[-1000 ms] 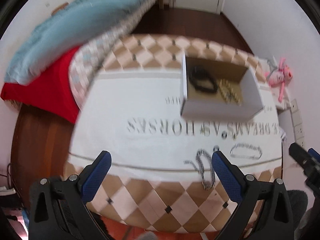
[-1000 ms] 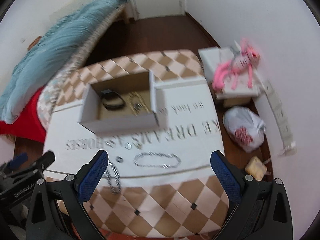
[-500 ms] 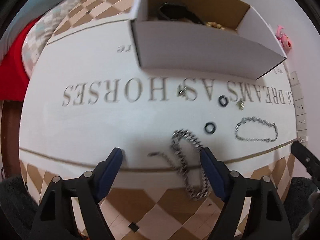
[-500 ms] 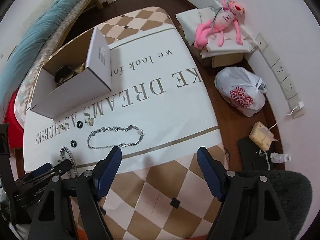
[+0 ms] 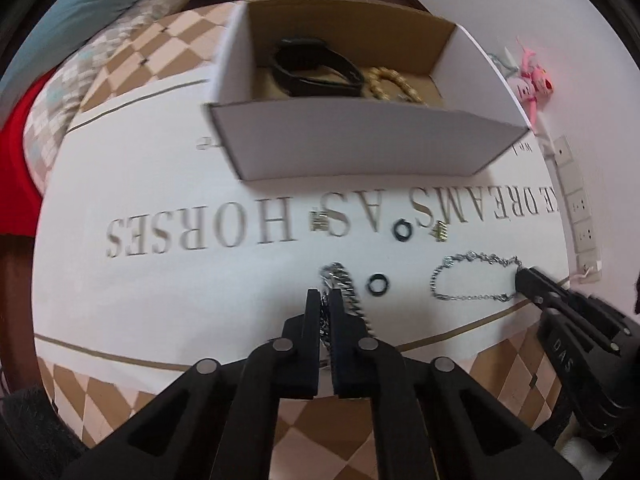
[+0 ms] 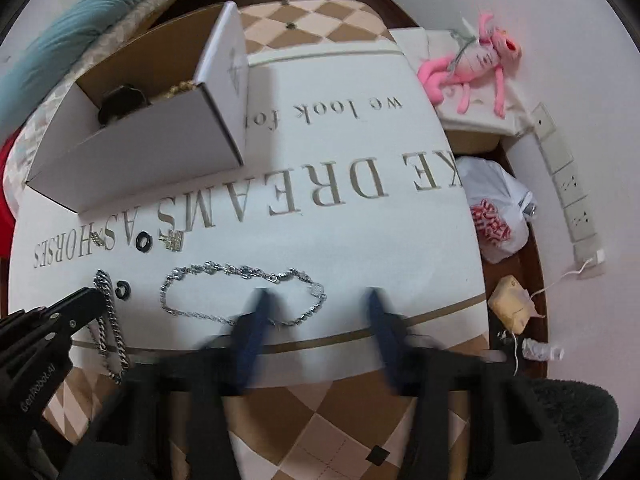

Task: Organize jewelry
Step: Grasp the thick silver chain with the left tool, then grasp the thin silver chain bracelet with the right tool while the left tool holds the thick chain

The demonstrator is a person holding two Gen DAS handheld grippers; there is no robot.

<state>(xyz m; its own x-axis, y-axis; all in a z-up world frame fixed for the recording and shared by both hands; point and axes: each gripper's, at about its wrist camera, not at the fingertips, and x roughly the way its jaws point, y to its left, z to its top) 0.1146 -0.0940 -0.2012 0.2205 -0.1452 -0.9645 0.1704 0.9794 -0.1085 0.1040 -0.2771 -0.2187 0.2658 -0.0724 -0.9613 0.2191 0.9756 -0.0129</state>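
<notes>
Both wrist views look steeply down, close, sharing the lettered cloth [image 5: 168, 288]

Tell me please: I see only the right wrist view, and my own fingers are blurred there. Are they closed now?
Observer: In the left wrist view the right gripper has just closed. Its jaws are together at the end of the thin silver bracelet; I cannot confirm a grip.
Operator: And the left gripper?
Observer: The left gripper has just closed too, with the thick chain pinched between its pads.
Operator: What lies in the box?
Observer: In the box a black band lies beside a gold beaded bracelet.
</notes>
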